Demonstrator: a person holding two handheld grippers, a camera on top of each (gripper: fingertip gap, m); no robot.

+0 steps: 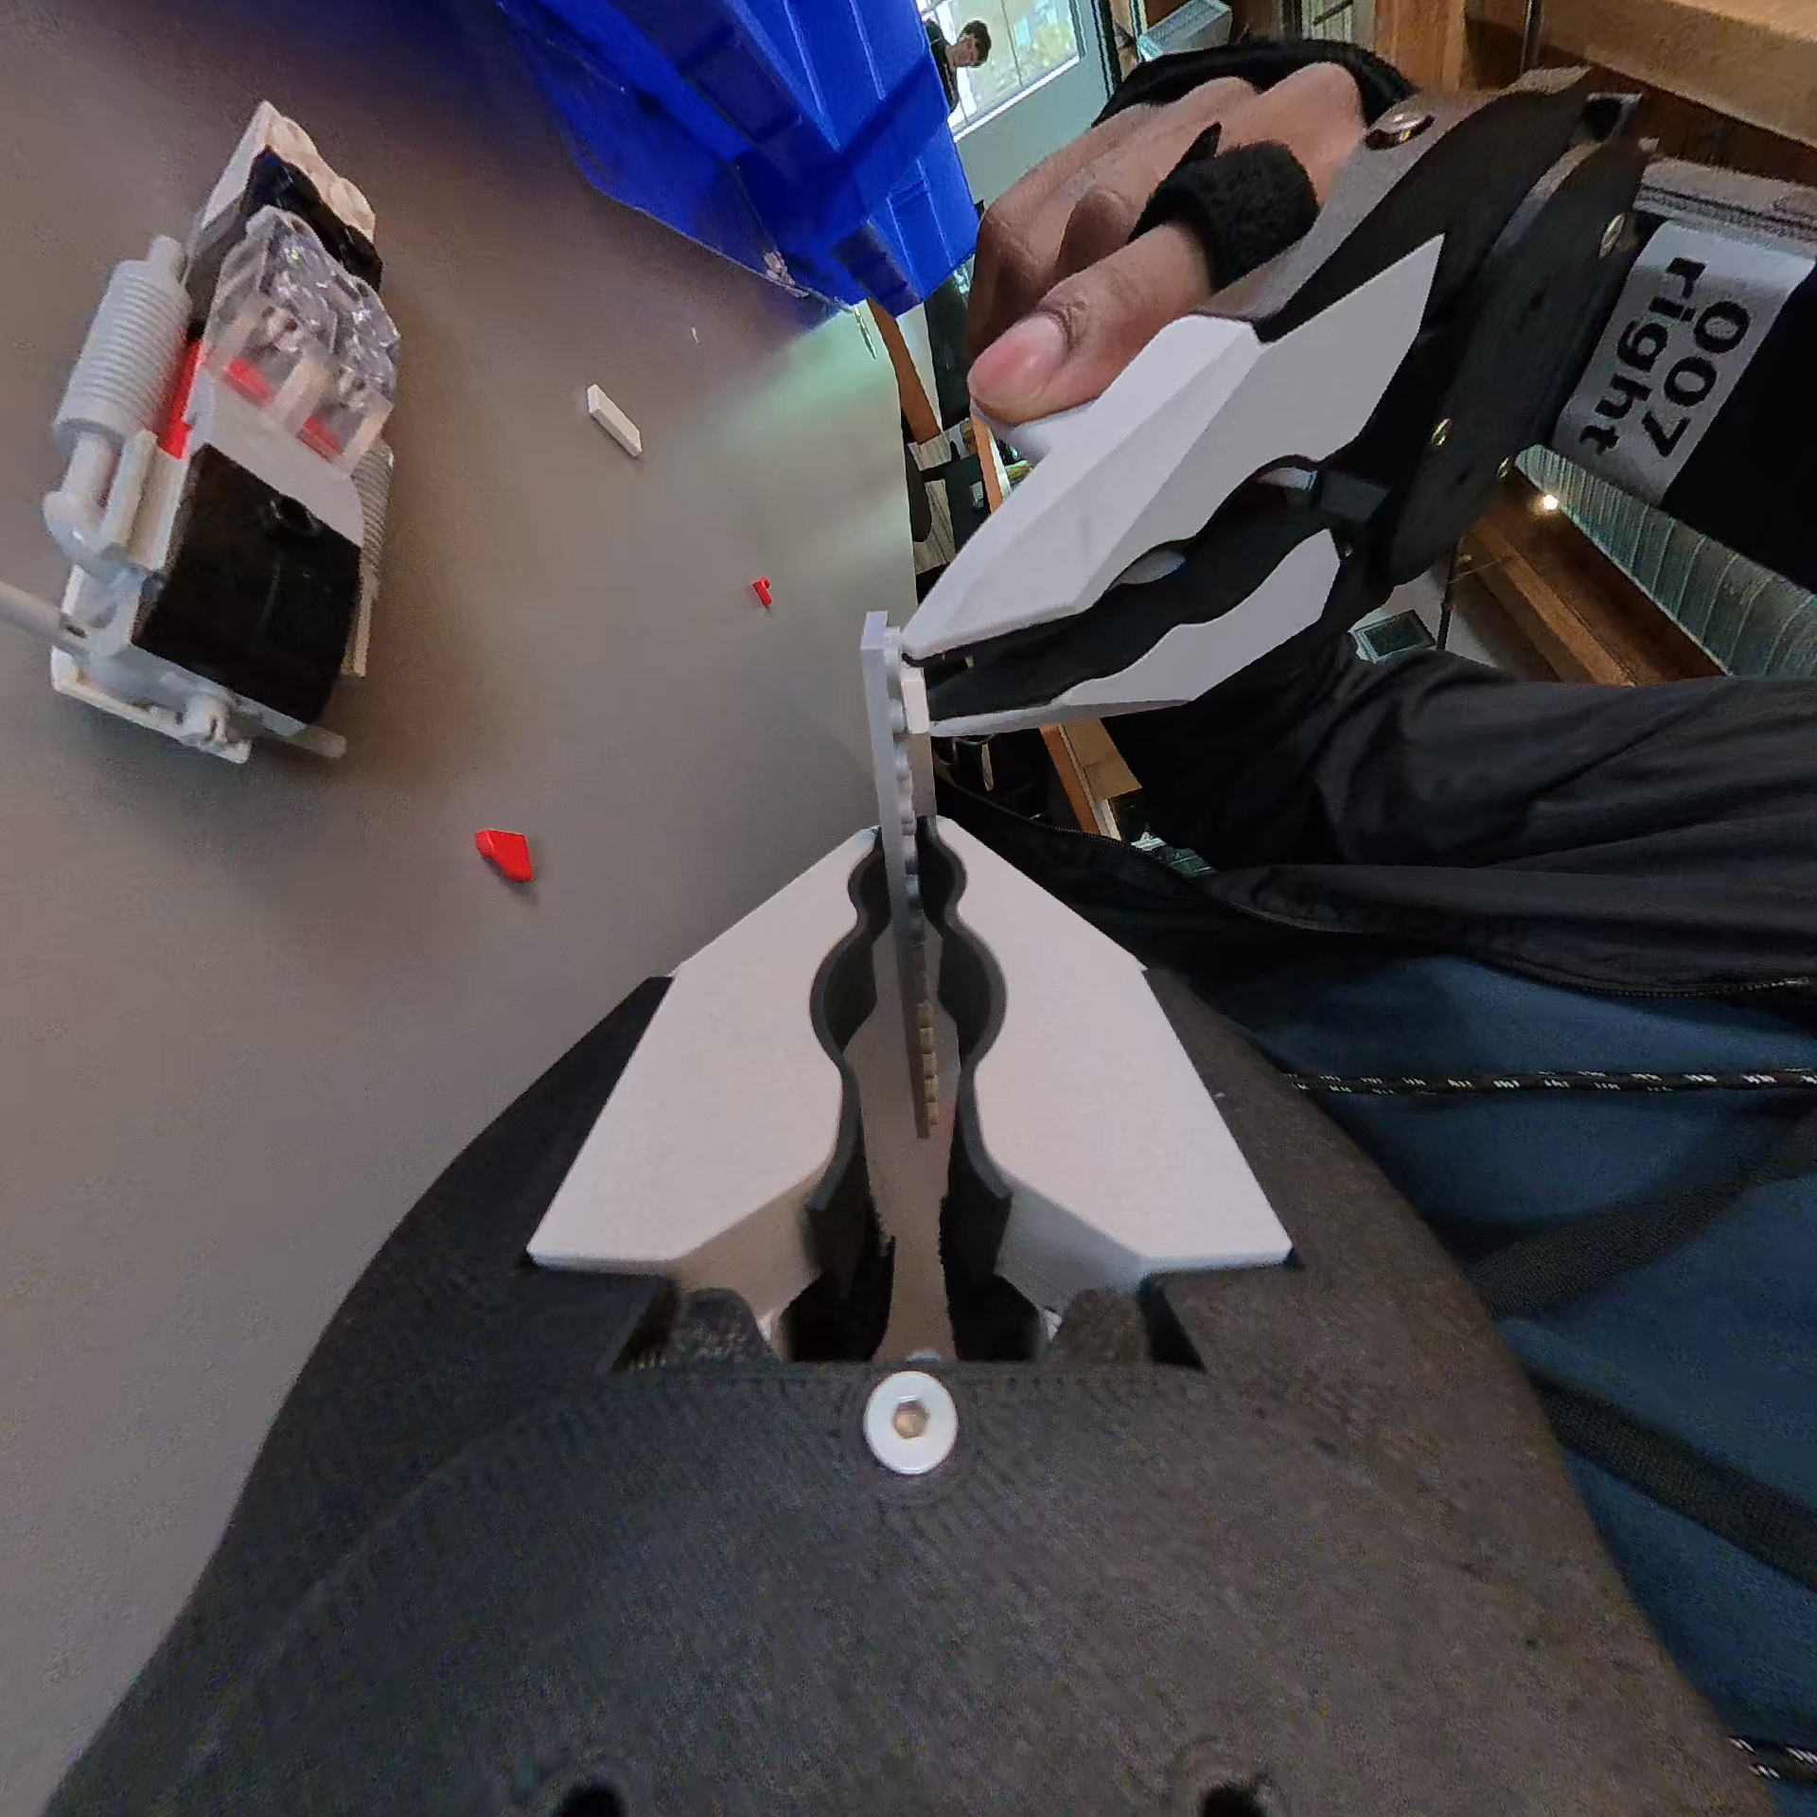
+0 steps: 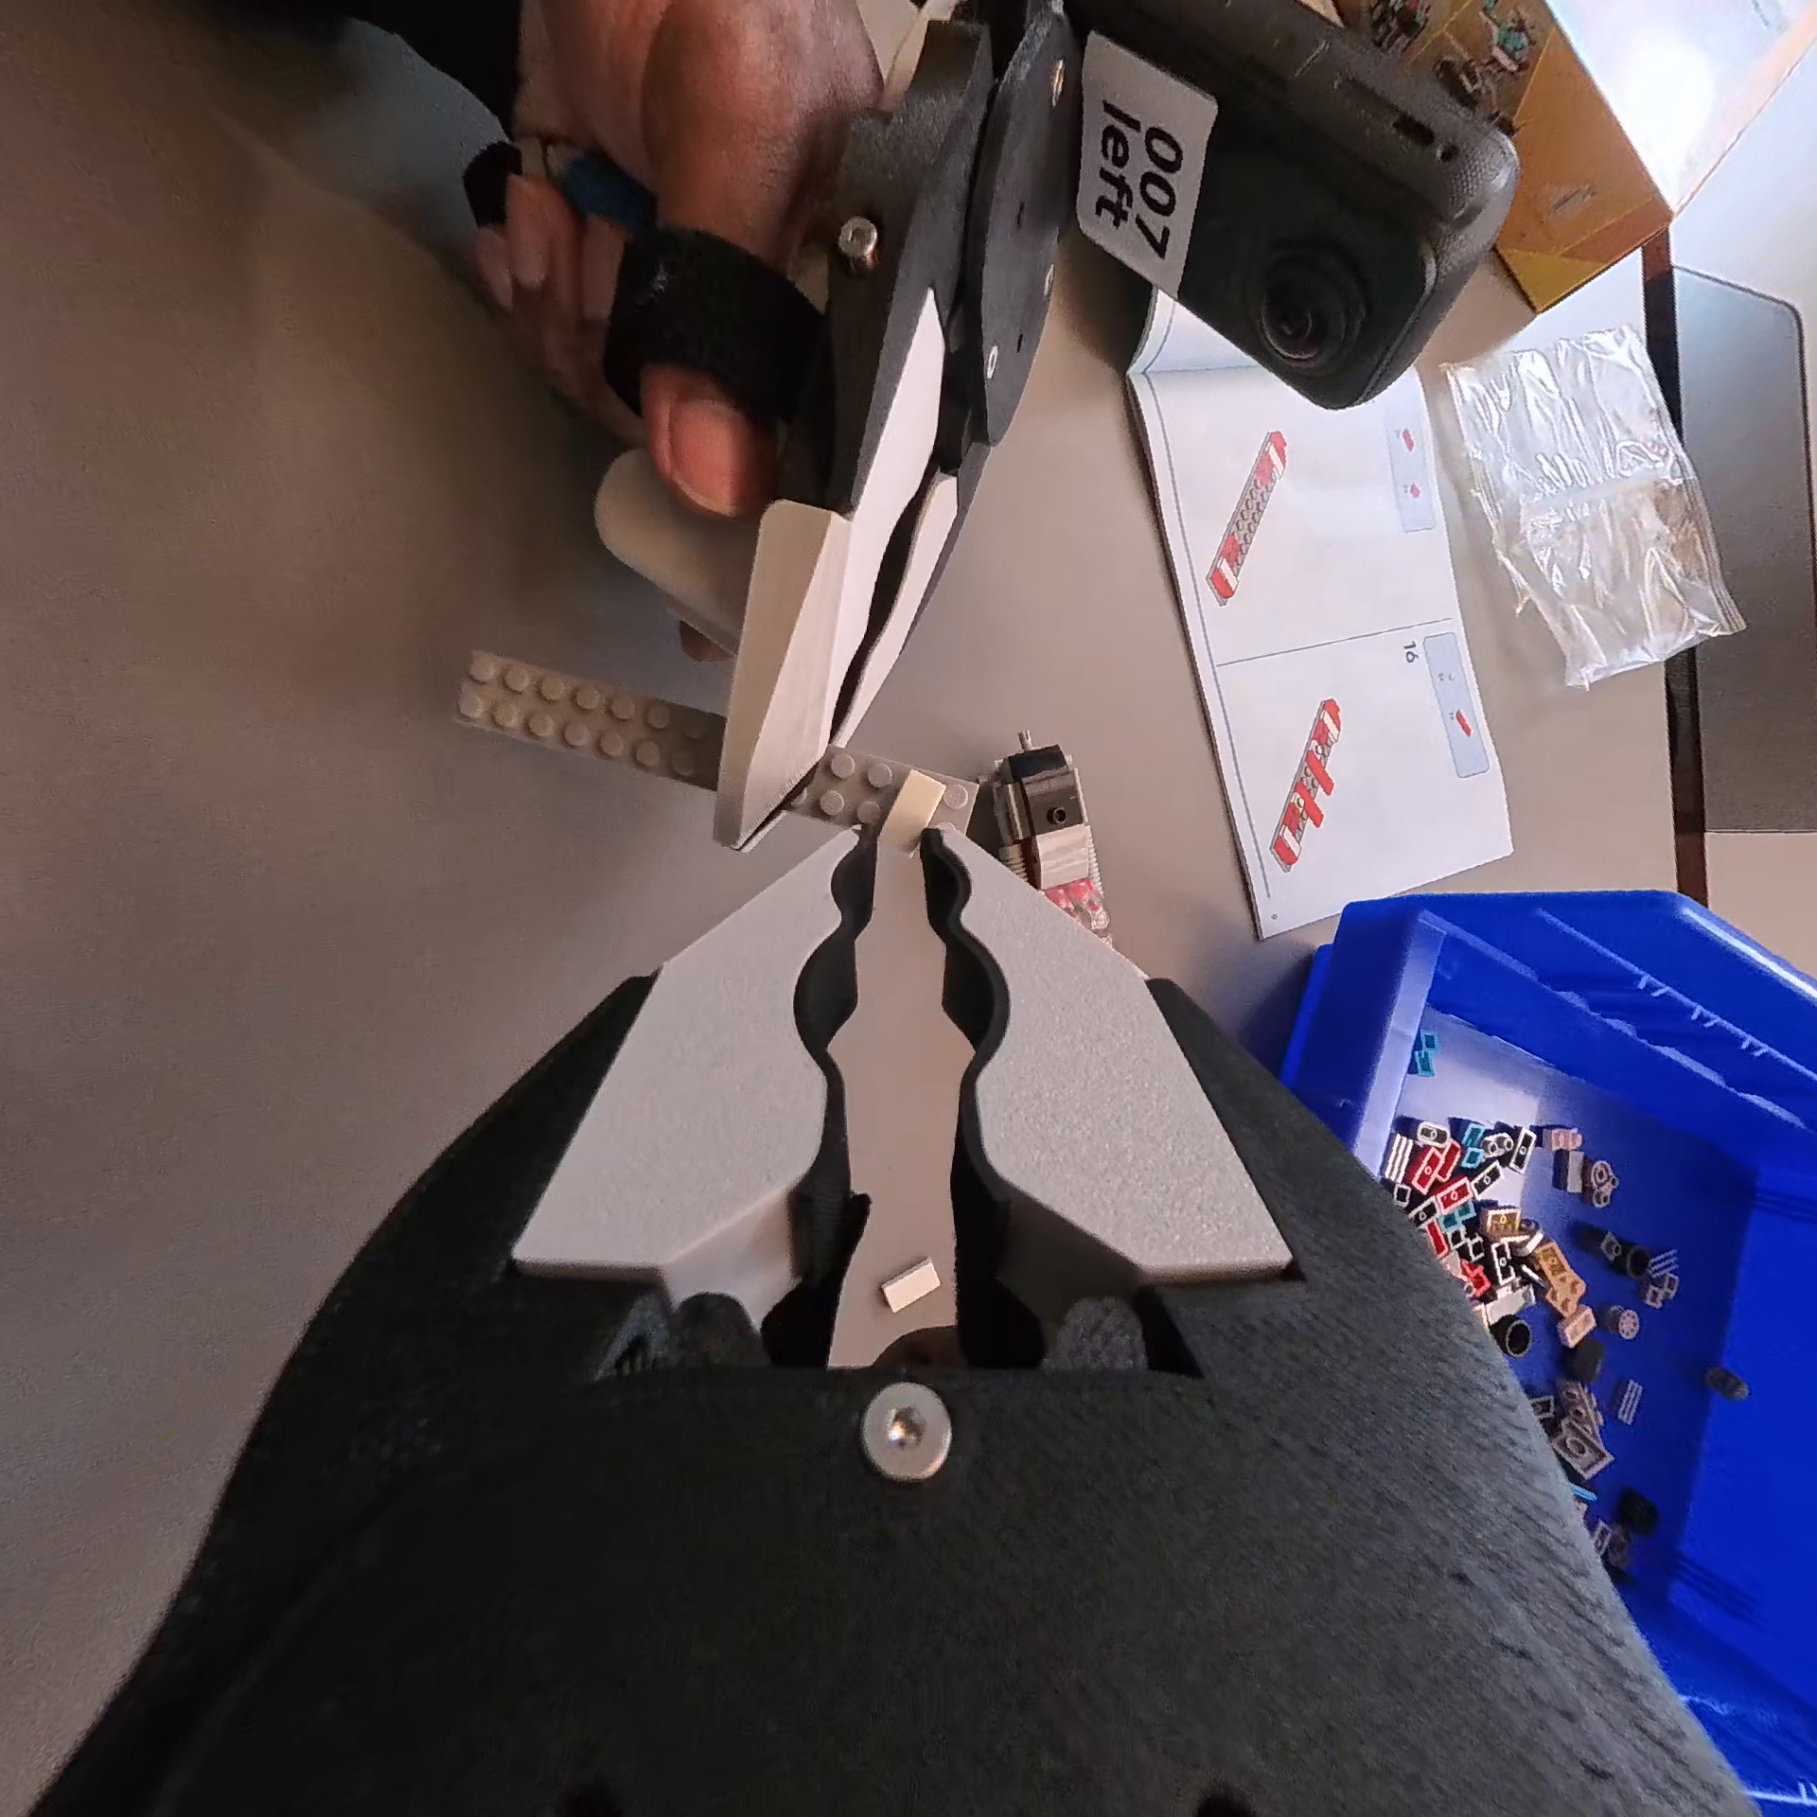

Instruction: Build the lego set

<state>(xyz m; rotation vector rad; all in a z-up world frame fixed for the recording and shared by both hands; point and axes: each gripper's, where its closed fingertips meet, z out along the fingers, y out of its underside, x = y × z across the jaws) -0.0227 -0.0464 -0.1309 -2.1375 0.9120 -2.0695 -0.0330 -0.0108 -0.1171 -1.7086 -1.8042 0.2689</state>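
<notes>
My left gripper [image 1: 909, 836] is shut on a long grey studded plate [image 1: 890, 728], held edge-on above the table. In the right wrist view the left gripper [image 2: 757, 816] clamps the plate [image 2: 580, 708] partway along its length. My right gripper [image 2: 895, 841] is shut on a small white tile [image 2: 919, 798] and holds it against the plate's studs near one end. In the left wrist view the right gripper [image 1: 919, 688] comes in from the upper right with the tile [image 1: 912, 696] touching the plate.
A partly built black, grey and clear model [image 1: 226, 472] lies on the grey table. Nearby lie a loose white tile [image 1: 615, 420] and red pieces [image 1: 506, 853]. A blue bin [image 2: 1377, 1032] of small parts, an open instruction booklet [image 2: 1327, 639] and a plastic bag [image 2: 1583, 501] are at the right. Only a small space, under 4 cm, lies between the two pairs of fingers.
</notes>
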